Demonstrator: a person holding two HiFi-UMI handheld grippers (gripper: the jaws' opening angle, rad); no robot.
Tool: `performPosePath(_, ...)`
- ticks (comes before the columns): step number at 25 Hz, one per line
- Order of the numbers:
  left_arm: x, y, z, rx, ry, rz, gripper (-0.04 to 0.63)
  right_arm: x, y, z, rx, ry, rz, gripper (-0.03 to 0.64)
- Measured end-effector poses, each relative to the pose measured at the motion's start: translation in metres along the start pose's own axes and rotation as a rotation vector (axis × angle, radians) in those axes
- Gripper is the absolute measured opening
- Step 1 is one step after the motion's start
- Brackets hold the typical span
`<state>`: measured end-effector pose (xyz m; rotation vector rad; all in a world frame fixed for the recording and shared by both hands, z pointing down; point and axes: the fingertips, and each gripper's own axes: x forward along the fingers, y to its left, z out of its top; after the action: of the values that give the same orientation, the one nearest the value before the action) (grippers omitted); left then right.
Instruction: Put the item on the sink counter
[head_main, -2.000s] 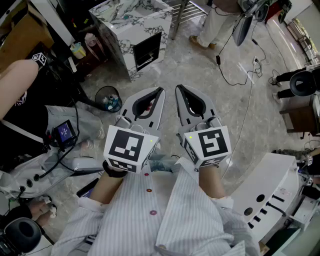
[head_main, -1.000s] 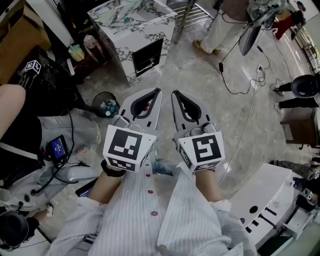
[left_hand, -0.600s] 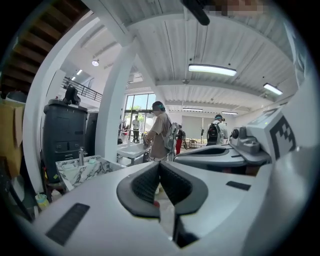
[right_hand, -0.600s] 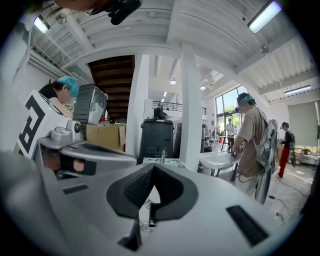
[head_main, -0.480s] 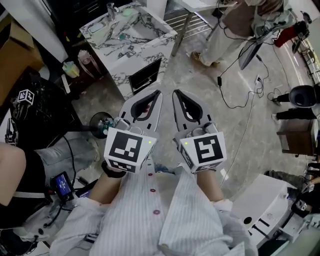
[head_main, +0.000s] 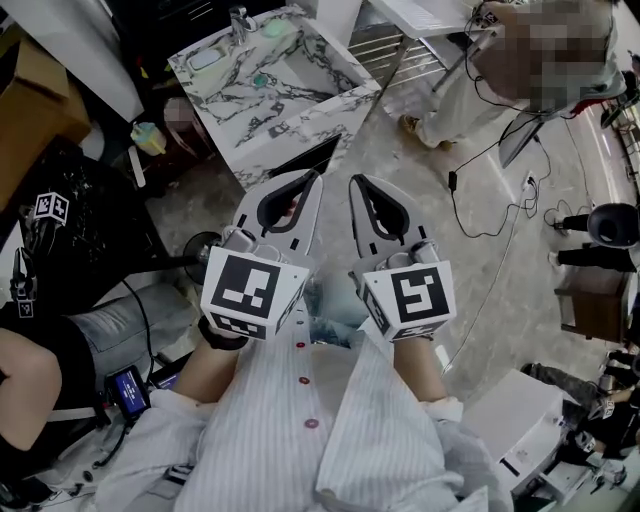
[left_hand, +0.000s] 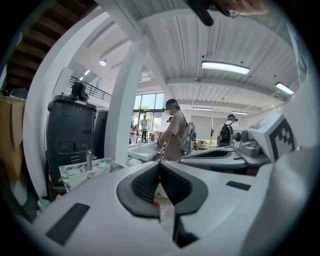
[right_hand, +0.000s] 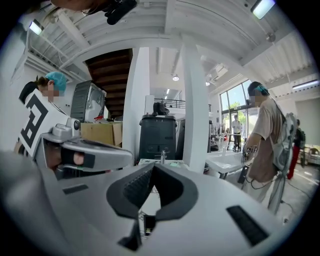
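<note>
The marble sink counter (head_main: 262, 92) with its faucet (head_main: 238, 18) stands ahead and to the left of both grippers, which are side by side above the floor. My left gripper (head_main: 318, 176) has its tips together, and a small pinkish item (head_main: 291, 206) shows inside the oval gap of its jaws. In the left gripper view the pale item (left_hand: 160, 192) sits between the pads, with the counter (left_hand: 80, 174) beyond at the left. My right gripper (head_main: 352, 180) is shut with nothing in it. The right gripper view shows the faucet (right_hand: 162, 156) straight ahead past the gripper (right_hand: 153, 166).
A person (head_main: 470, 75) stands at the upper right beside a white table (head_main: 425, 15). Cables (head_main: 485, 210) trail over the floor on the right. A black bin (head_main: 203, 247) and a seated person (head_main: 45, 350) are at the left, a white machine (head_main: 520, 425) at lower right.
The sink counter has drawn nearer and slid toward the middle of the head view as I walk forward. Both grippers stay shut and side by side.
</note>
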<state>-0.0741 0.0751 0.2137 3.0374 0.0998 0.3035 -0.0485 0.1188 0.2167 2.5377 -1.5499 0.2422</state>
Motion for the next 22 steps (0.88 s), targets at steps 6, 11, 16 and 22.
performPosePath(6,0.019,0.039,-0.004,-0.016,0.002,0.078,0.015,0.046,-0.010,-0.008,-0.008,0.015,0.056,0.009)
performPosePath(11,0.052,0.074,0.003,-0.025,-0.018,0.160,0.015,0.095,-0.030,0.000,-0.038,0.002,0.131,0.009)
performPosePath(16,0.094,0.113,0.021,-0.036,-0.036,0.250,0.015,0.154,-0.059,0.016,-0.061,-0.008,0.217,0.009)
performPosePath(22,0.143,0.158,0.043,-0.057,-0.039,0.384,0.015,0.226,-0.093,0.035,-0.078,-0.003,0.351,0.009)
